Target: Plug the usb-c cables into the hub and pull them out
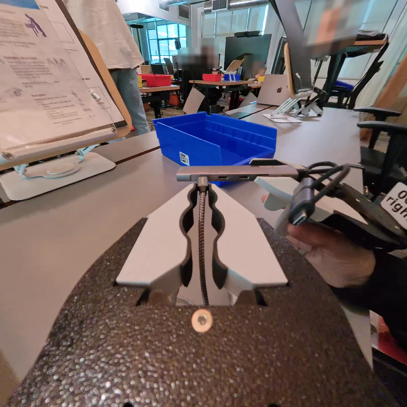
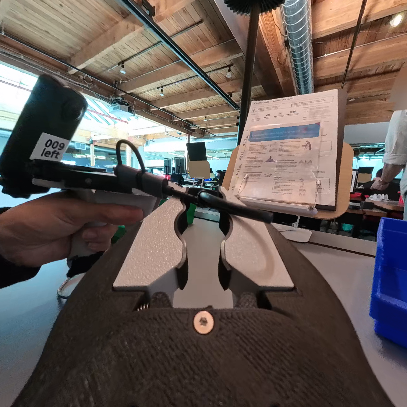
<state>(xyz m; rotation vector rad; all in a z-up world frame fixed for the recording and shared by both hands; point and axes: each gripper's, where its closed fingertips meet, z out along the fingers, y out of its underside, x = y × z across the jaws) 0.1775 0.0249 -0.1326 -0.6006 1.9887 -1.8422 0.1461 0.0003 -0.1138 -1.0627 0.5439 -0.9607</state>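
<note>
A grey USB-C hub (image 1: 237,170) is held level in the air above the table. My right gripper (image 1: 264,174) comes in from the right and is shut on the hub's right end. My left gripper (image 1: 202,187) is shut on a braided cable (image 1: 202,220) just behind its plug (image 1: 202,181). The plug sits in the hub's leftmost port, and two ports beside it are empty. The hub's own black lead loops at the right with its connector (image 1: 300,207) hanging loose. In the right wrist view, my right gripper (image 2: 203,193) pinches the hub at its tips, and the black lead (image 2: 231,208) crosses in front.
A blue bin (image 1: 211,141) stands on the grey table (image 1: 66,220) just behind the hub; it also shows in the right wrist view (image 2: 389,275). A document stand (image 1: 55,88) is at the left. A laptop (image 1: 273,90) and an office chair (image 1: 383,132) are to the right. A person (image 1: 123,66) stands behind.
</note>
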